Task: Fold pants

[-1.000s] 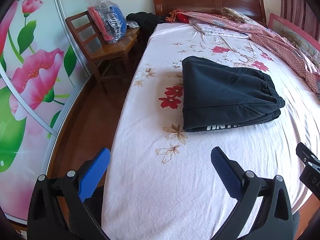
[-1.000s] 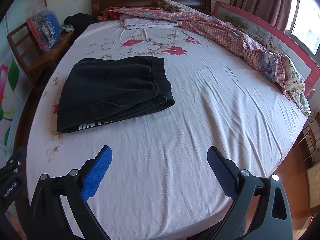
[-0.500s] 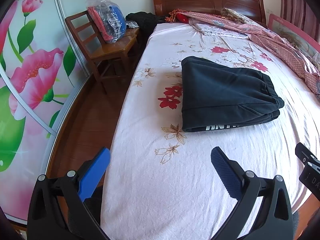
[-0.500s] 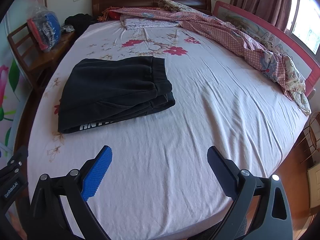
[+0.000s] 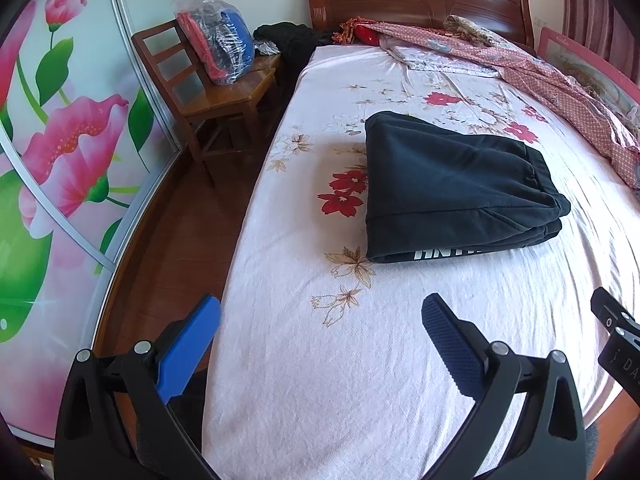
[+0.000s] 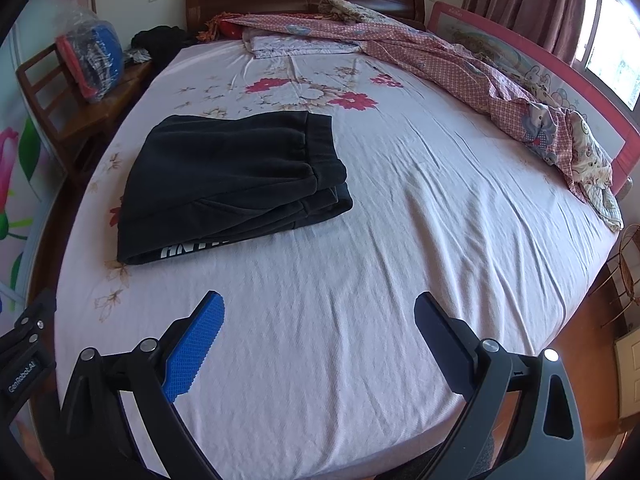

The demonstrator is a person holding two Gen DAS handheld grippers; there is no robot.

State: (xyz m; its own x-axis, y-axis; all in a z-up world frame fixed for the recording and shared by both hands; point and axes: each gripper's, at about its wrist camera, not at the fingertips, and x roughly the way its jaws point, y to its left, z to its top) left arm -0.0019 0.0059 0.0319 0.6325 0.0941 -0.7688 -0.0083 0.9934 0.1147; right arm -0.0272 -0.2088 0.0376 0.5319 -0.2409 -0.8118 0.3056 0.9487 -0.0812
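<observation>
the black fleece pants (image 5: 452,188), folded into a thick rectangular bundle with white lettering showing at the near edge, lie in the centre of the left wrist frame and in the left-centre of the right wrist frame (image 6: 228,184), on the pink floral bed sheet (image 5: 360,360). in the last second almost nothing has changed: the bundle sits a touch lower and further left in the left view, a slight drift of the camera, and its shape is the same. that suggests the folding is finished and the hands are backing off. the left tongs (image 5: 320,336) hang at the bottom of their frame with the blue-padded fingers wide apart, holding nothing, well apart from the pants. the right tongs (image 6: 318,328) are likewise spread and empty over bare sheet. further out, a wooden chair (image 5: 208,96) with a plastic-wrapped bundle stands at the upper left, and a crumpled pink checked quilt (image 6: 480,76) runs along the upper right.
</observation>
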